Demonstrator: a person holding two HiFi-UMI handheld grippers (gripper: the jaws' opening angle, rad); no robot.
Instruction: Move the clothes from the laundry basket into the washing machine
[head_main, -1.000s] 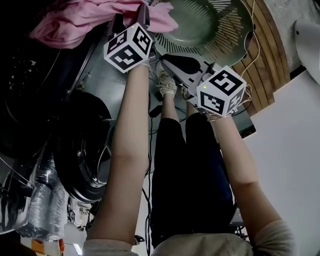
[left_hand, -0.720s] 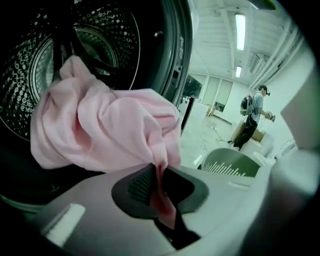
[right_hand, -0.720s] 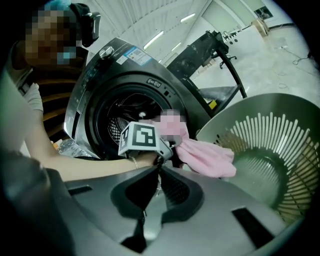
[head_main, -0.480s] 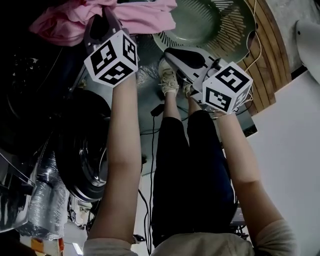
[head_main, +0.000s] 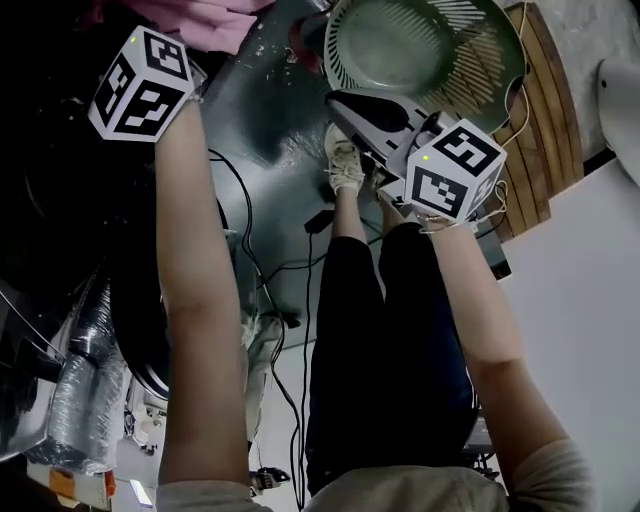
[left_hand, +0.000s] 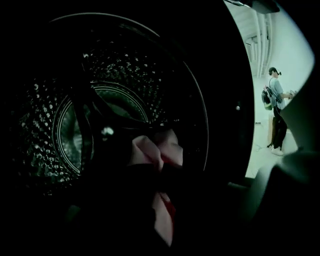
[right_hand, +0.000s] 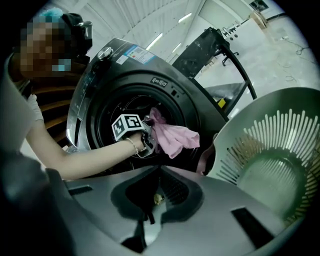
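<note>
Right gripper view: crumpled pink garment (right_hand: 172, 137) droops from left tongs (right_hand: 149, 131).

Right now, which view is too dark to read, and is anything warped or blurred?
Left gripper view: nearly black, only the pink garment and glints off the drum show, plus a bright strip at right. Right gripper view: well lit, but wide-angle distortion curves the laundry basket. Head view: sharp, deep shadow on its left.
</note>
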